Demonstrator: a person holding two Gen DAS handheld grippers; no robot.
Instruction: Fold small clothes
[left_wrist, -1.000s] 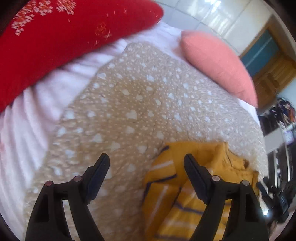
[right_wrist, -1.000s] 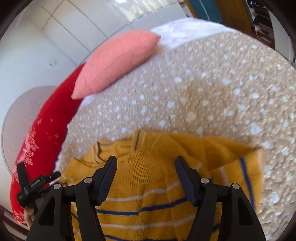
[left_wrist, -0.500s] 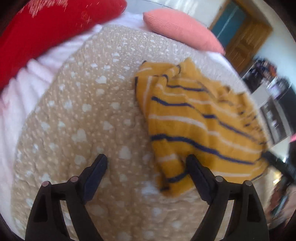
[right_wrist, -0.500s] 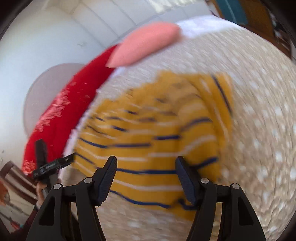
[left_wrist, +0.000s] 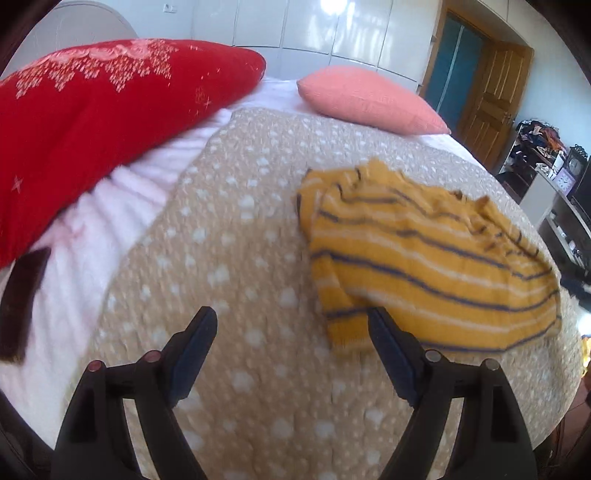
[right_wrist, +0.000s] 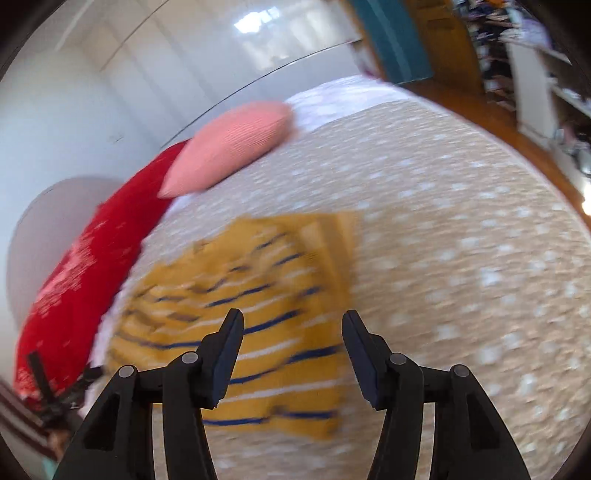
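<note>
Both grippers, left gripper (left_wrist: 291, 328) and right gripper (right_wrist: 292, 330), gape wide and empty above the folded striped sweater (left_wrist: 424, 266) on the bedspread (left_wrist: 221, 258)

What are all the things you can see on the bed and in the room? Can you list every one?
Sweater: one, mustard yellow with navy and white stripes, lying loosely folded on the blanket.
Blanket: one, beige with white spots, spread over the bed.
Sheet: one, pale pink-white, under the blanket at the left side.
Big pillow: one, red with white pattern, at the head of the bed.
Small cushion: one, salmon pink, beside the red pillow.
Door: one, brown wood, at the far right.
Dark flat object: one, dark brown, on the sheet at the left edge; too blurred to name.
Left tongs: black, open, holding nothing.
Right tongs: black, open, above the sweater.
</note>
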